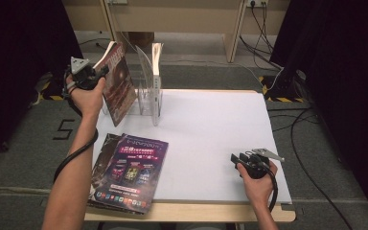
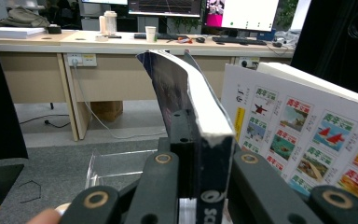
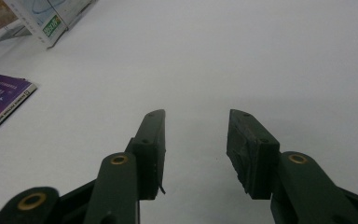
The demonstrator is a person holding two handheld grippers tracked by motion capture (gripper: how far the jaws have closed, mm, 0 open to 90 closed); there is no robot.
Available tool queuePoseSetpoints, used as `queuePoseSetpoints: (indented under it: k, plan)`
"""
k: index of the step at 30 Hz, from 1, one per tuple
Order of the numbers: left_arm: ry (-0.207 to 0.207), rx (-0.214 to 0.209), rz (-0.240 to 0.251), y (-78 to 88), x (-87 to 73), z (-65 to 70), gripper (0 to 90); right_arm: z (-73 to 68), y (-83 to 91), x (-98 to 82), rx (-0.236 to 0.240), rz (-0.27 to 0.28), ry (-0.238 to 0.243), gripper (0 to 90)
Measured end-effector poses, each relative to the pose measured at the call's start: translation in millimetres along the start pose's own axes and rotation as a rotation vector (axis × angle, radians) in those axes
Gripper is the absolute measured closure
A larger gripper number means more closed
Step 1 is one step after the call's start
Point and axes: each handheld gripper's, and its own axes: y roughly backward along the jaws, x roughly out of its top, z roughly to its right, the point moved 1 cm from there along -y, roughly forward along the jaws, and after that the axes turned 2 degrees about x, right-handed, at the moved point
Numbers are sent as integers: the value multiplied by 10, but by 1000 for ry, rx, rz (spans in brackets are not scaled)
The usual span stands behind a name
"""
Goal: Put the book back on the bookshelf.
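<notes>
Magazine [image 1: 120,79] clamped in left claw [image 1: 103,73] beside clear rack [image 1: 149,98]; right claw [image 1: 237,159] apart over bare tabletop [image 1: 211,134].

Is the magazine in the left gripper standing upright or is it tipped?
Tipped. The magazine, clamped in the left gripper, leans left in the high view, away from the upright book in the clear rack.

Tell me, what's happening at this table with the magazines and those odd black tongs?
A person is working with a gripper in each hand. The left gripper is clamped on the spine edge of a magazine, holding it upright at the clear plastic rack, where another magazine already stands. The right gripper rests open over the white table, holding nothing. A stack of magazines lies flat at the table's near left corner.
</notes>
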Motion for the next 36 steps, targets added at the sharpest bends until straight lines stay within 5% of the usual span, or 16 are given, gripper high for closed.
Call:
queuePoseSetpoints:
  k: [19,36]
  plan:
    - [8,68,21,-198,-21,52,842,20,0,-1,2,-2,2,576]
    - [-62,106,57,-250,-266,87,839,21,-7,-6,0,-3,7,576]
